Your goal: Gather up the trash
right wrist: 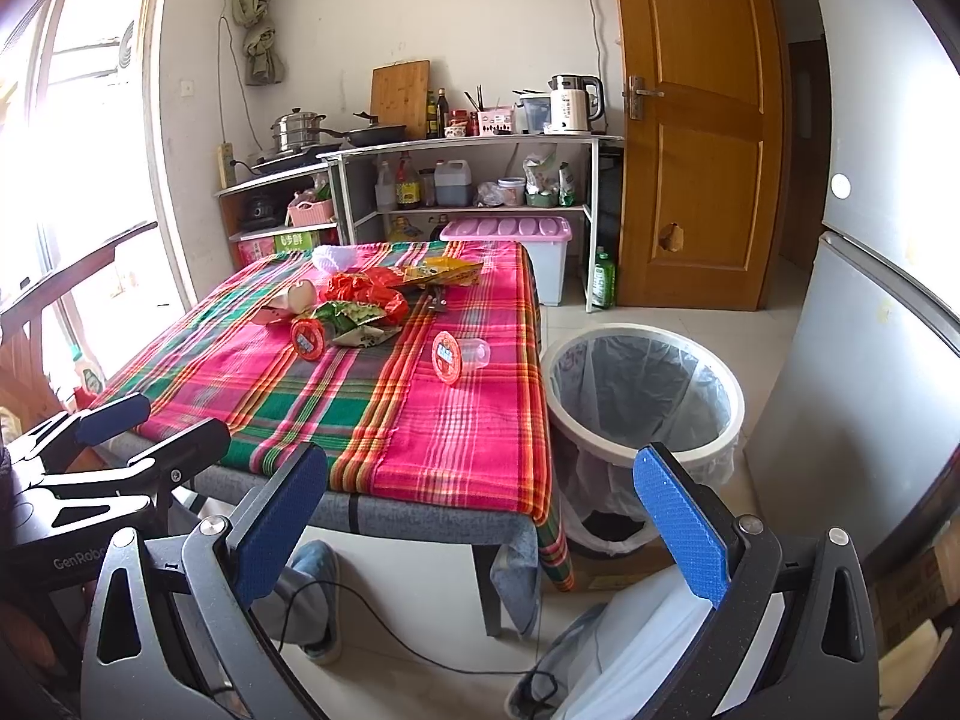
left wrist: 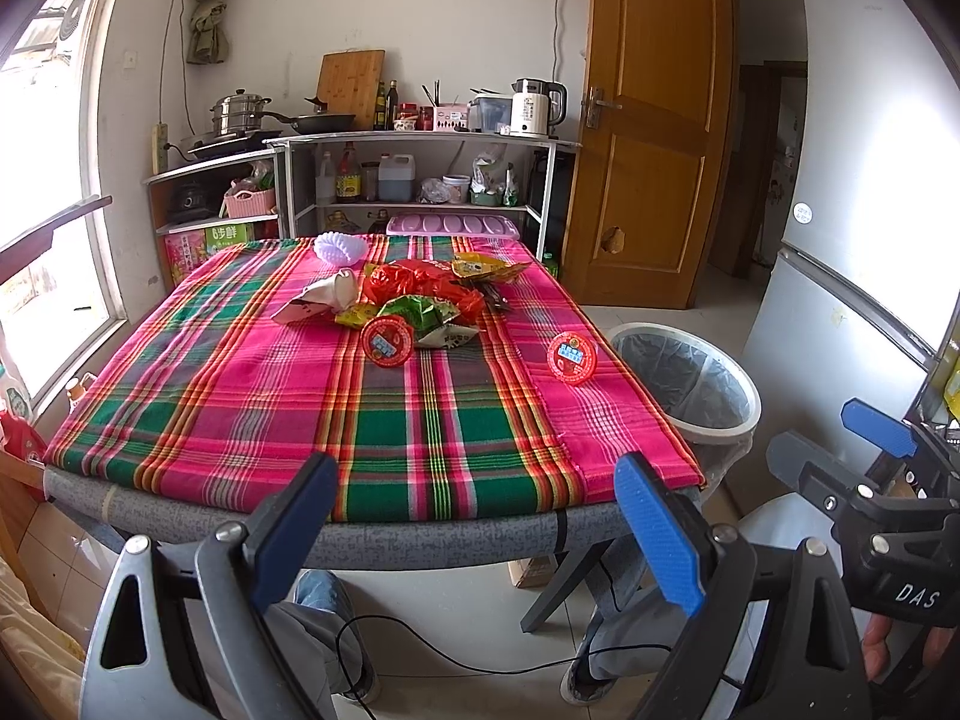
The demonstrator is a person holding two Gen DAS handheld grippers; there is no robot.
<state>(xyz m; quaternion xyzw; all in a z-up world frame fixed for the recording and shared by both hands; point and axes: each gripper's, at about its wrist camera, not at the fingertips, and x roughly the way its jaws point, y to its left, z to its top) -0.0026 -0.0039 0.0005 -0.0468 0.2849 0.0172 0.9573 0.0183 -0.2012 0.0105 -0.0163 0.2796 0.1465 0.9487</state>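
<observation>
We held both the left gripper [left wrist: 480,522] and right gripper [right wrist: 480,516] short of the tabletop [left wrist: 240,396], fingers spread, empty. Wrappers [left wrist: 420,294] lay mid-table; nearest cup [right wrist: 459,355] sat beside the bin [right wrist: 642,396]. We judged it best taken first, gripped across its body.

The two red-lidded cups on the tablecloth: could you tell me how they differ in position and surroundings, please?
The left cup touches the heap of wrappers near the table's middle; the right cup lies alone, apart from the heap. The right cup is nearer the trash bin and the table's bin-side edge; the left cup is farther. Both lie on their sides, red lids facing the grippers, and look alike.
</observation>
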